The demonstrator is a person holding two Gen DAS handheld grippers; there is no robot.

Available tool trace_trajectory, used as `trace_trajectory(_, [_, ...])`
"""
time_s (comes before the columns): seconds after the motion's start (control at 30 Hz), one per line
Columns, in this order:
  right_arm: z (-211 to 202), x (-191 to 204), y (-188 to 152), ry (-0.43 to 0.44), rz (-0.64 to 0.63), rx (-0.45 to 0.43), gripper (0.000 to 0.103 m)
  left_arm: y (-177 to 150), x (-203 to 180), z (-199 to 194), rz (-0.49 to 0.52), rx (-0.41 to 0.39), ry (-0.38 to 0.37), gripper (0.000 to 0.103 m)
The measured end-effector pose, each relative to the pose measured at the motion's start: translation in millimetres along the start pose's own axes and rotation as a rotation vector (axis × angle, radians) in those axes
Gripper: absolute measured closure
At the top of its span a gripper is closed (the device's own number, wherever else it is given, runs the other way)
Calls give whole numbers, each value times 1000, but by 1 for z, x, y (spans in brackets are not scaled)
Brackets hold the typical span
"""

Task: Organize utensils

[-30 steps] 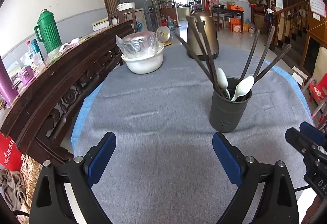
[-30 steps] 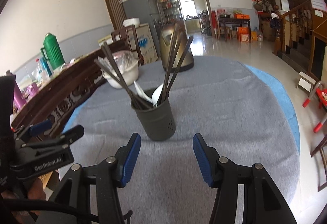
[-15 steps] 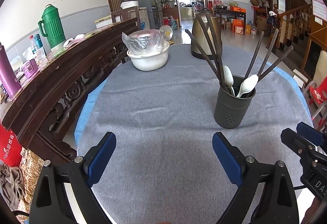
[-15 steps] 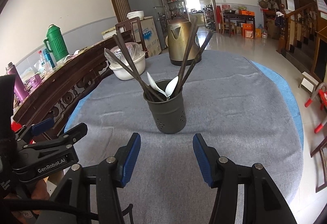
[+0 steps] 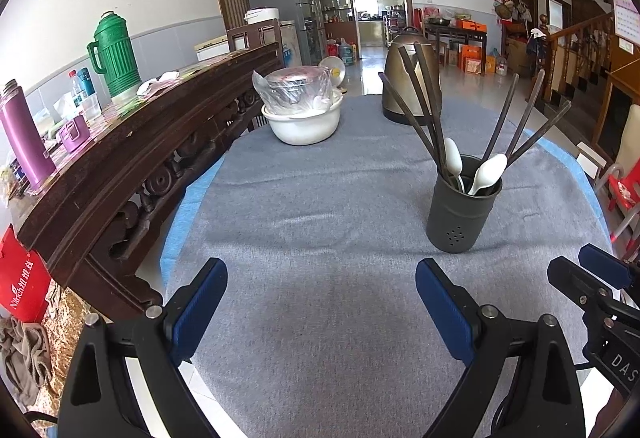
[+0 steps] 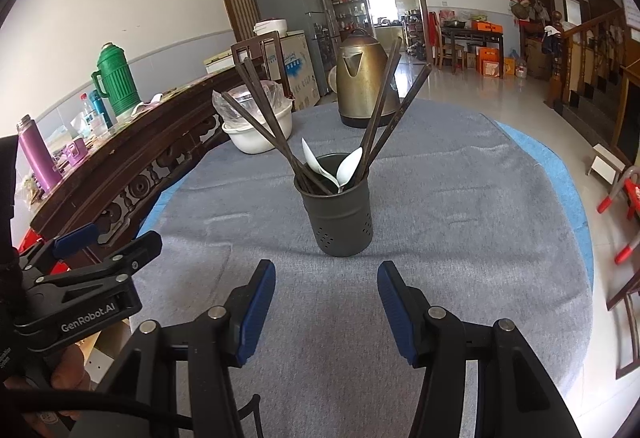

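Right wrist, utensil holder point(image 6: 340, 222), empty right tool point(image 6: 326, 292)

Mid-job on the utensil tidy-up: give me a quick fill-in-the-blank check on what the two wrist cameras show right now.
1. The chopsticks and white spoons stand in the dark grey ____.
2. Behind the holder, a brass-coloured ____ stands on the grey cloth.
3. The white basin holds a pot covered in clear ____.
4. The right gripper and left gripper both hold ____.

Missing words: holder; kettle; plastic; nothing
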State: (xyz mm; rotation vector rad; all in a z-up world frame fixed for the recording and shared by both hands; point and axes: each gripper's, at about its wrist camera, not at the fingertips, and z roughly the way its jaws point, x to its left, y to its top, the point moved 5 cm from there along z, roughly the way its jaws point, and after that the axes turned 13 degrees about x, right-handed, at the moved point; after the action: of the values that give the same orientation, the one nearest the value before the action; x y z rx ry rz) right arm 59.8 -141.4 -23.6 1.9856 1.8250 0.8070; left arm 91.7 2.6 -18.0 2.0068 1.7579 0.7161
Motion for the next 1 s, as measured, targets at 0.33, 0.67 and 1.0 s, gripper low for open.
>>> trace_trajectory(0.33, [-8,6,-2,4,-12,-18,46,-3,5,-2,-11,4,1,8])
trace_trajectory(0.67, [-14,10,-1,5,-21,-30,46,-4,8,-6,-17,-2,1,8])
trace_trajectory(1.0, [-18,13,-2,3,-26,-38,46,-5,10,-9,-23,-3,-4,8])
